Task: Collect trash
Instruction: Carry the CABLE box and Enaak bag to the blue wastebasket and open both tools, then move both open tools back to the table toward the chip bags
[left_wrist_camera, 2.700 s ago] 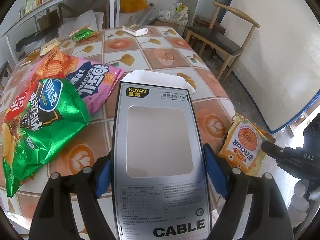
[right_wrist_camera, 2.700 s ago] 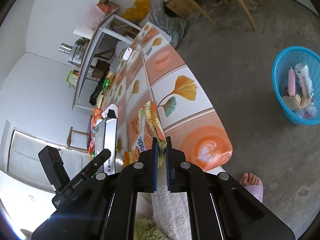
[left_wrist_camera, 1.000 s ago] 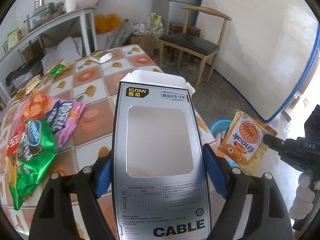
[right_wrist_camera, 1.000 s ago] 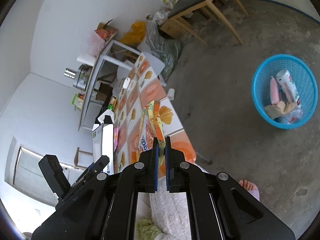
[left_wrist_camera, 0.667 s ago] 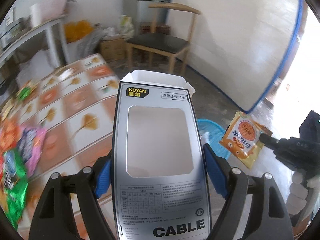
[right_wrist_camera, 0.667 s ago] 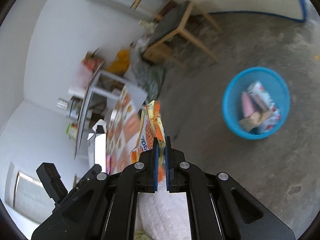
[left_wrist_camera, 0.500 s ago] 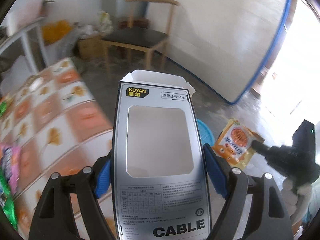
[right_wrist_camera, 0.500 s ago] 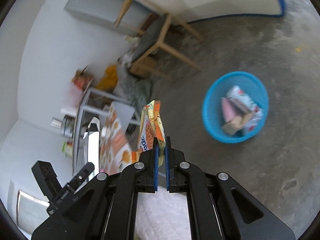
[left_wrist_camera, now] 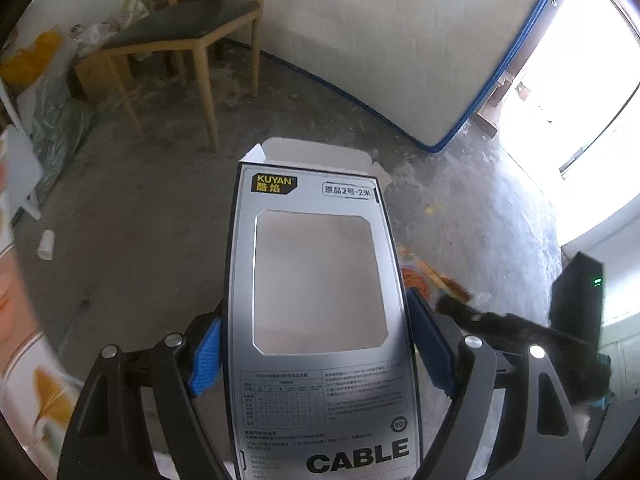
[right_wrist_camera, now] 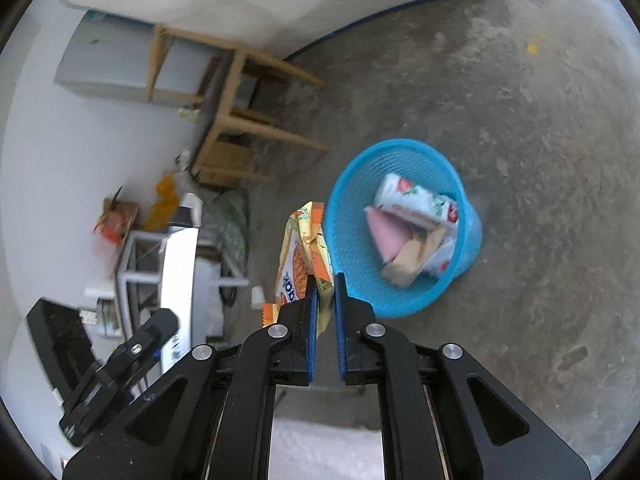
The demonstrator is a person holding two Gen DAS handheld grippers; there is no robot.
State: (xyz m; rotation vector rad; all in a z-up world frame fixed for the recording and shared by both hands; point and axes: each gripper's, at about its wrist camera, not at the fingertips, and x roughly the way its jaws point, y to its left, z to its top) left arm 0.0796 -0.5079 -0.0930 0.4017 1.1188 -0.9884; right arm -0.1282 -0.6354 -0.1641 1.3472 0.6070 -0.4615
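Snack wrapper [right_wrist_camera: 306,248] sits between the opening right gripper [right_wrist_camera: 325,288] jaws, blue basket [right_wrist_camera: 348,216] at two o'clock; released here, it may fall short. Left gripper [left_wrist_camera: 316,344] clamps the cable box [left_wrist_camera: 316,280].

Right tongs [right_wrist_camera: 325,294] opening — left tongs [left_wrist_camera: 316,344] clamped

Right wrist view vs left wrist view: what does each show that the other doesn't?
Only the right wrist view shows the blue basket on the floor, already holding trash, and a grey cabinet against the wall. Only the left wrist view shows the printed face of the cable box, clamped in the left gripper, plus a white cup on the floor. Both show the wooden chair, the concrete floor, and the orange snack packet between the opening jaws of the right gripper.
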